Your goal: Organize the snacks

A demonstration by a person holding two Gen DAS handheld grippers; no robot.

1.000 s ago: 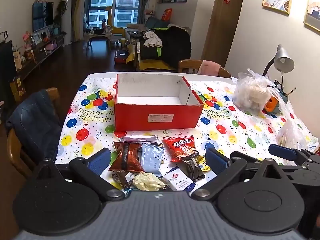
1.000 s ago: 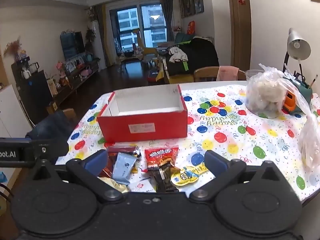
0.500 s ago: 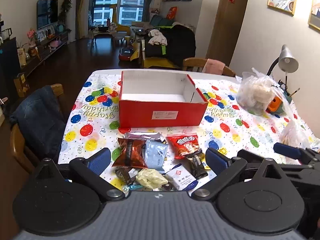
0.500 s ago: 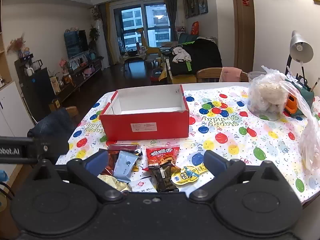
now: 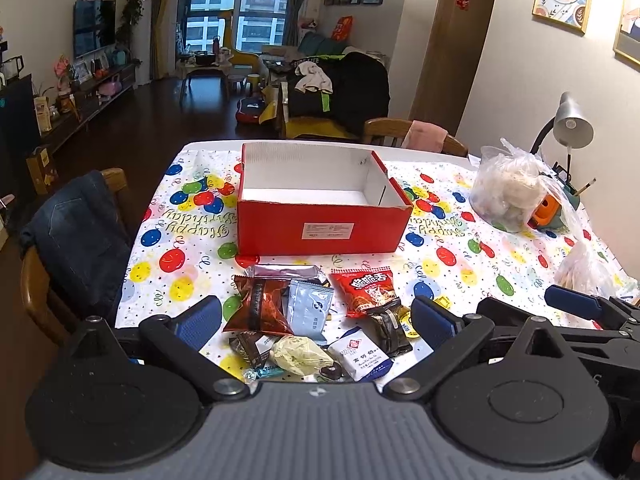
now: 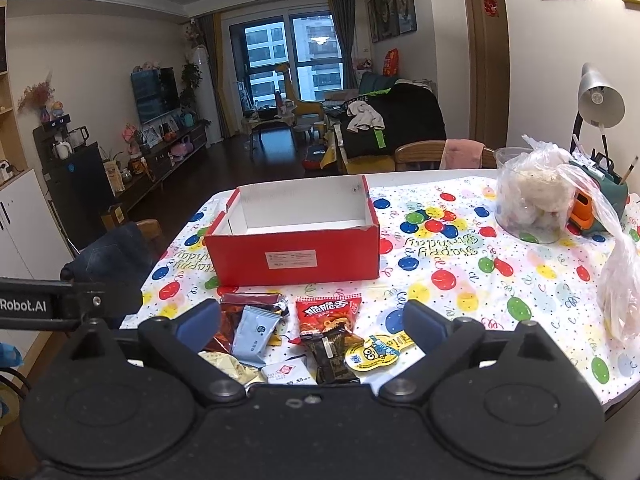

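Note:
An open red box (image 5: pixel 324 232) (image 6: pixel 294 258) stands empty in the middle of the table. In front of it lies a heap of snacks: a red packet (image 5: pixel 366 288) (image 6: pixel 328 312), a brown packet (image 5: pixel 256 304), a pale blue sachet (image 5: pixel 310 310) (image 6: pixel 256 330), a silver bar (image 5: pixel 286 270), a white sachet (image 5: pixel 360 354) and a yellow cartoon packet (image 6: pixel 376 350). My left gripper (image 5: pixel 316 316) hangs open above the heap. My right gripper (image 6: pixel 312 322) hovers beside it with its jaws closing, still wide, and nothing is gripped between them.
A clear plastic bag of white items (image 5: pixel 506 192) (image 6: pixel 536 196) and a desk lamp (image 5: pixel 574 124) stand at the table's right. A second plastic bag (image 6: pixel 618 280) lies near the right edge. A chair draped with jeans (image 5: pixel 76 240) stands at the left.
The right gripper's fingers have drawn slightly closer together. The box and the snacks lie where they were, and both hands have kept still.

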